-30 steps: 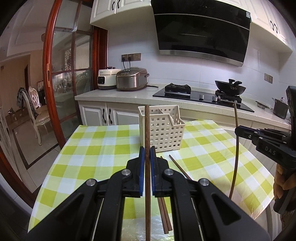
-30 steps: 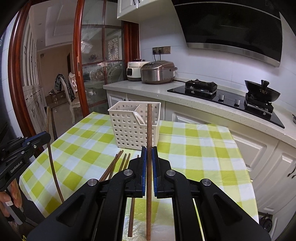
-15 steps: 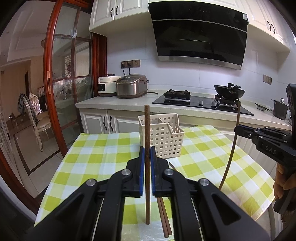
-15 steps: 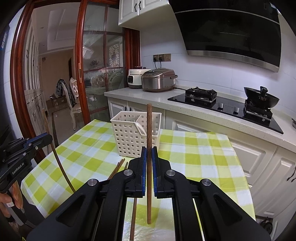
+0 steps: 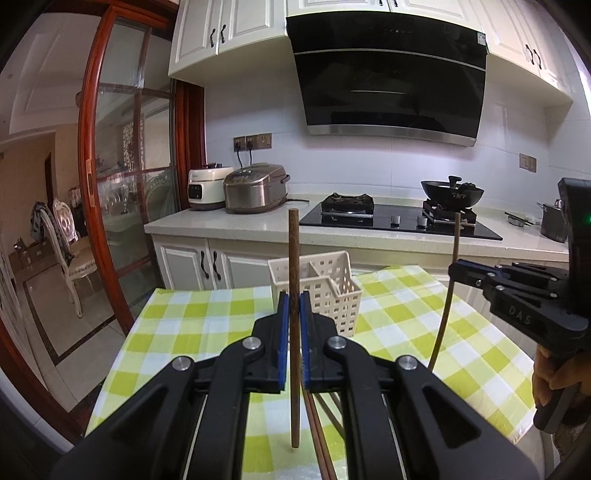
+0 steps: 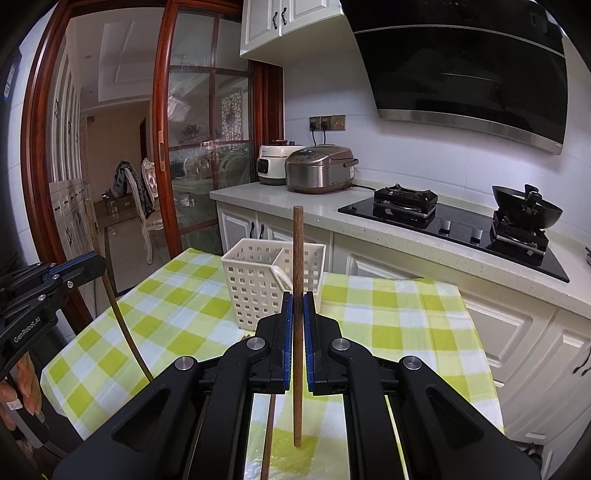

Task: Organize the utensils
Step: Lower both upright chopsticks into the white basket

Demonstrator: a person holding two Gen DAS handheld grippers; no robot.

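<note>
White cabinets [image 5: 229, 33] and a black hood [image 5: 388, 85] fill the far wall of a kitchen, and under them a pale counter [image 5: 229, 229] carries two rice cookers [image 5: 255, 188], a black hob [image 5: 399, 221] and a dark wok [image 5: 452, 192]. At the left a red-framed glass door [image 5: 125, 177] gives onto another room with a chair [image 5: 70, 251]. Near the cameras stands a table with a green and white checked cloth [image 5: 199, 317]. A white basket [image 5: 321, 291] with square holes and a divider inside stands upright on the far part of the cloth. The left gripper [image 5: 294, 332] has its blue pads clamped on a brown chopstick [image 5: 294, 258], which it holds upright above the cloth. The right gripper [image 6: 298, 336] is closed in the same way on a second chopstick [image 6: 297, 251], also upright, with the basket just behind it. More chopsticks [image 5: 319, 435] lie flat on the cloth on the near side of the basket, partly hidden under the grippers. Each gripper shows at the edge of the other's view, with a hand [image 5: 554, 376] on its handle.
</note>
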